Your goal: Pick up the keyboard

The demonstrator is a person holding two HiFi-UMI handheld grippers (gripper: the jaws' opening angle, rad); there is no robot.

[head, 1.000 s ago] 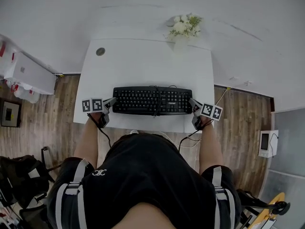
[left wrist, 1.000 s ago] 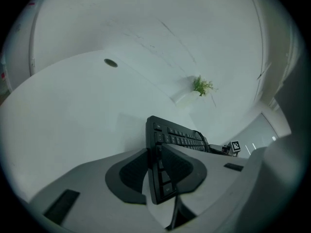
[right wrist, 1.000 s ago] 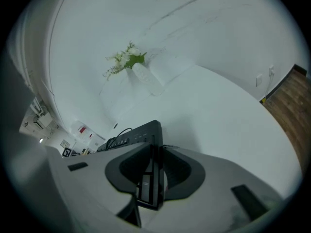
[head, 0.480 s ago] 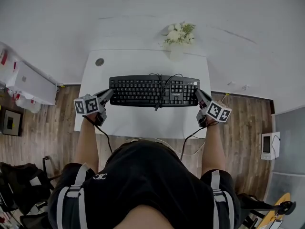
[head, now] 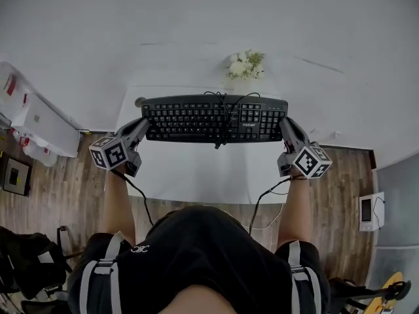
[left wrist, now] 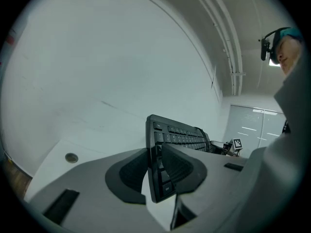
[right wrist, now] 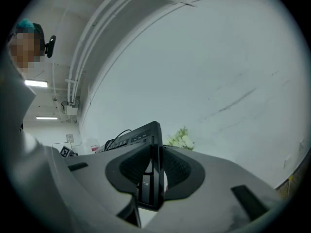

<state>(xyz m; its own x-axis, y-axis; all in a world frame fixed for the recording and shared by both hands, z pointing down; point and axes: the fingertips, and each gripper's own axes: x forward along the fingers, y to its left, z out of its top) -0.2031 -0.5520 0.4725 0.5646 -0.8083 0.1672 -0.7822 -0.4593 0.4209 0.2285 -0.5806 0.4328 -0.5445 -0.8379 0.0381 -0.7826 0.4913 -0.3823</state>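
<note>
The black keyboard lies level across the upper centre of the head view, held clear of the white surface, with its cable draped over the keys. The left claw is clamped on its left end and the right claw on its right end, pads pressing both faces. White flowers stand just beyond, by the wall.

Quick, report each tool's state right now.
Left tool: closed on the left end of the keyboard.
Right tool: closed on the keyboard's right end.
</note>
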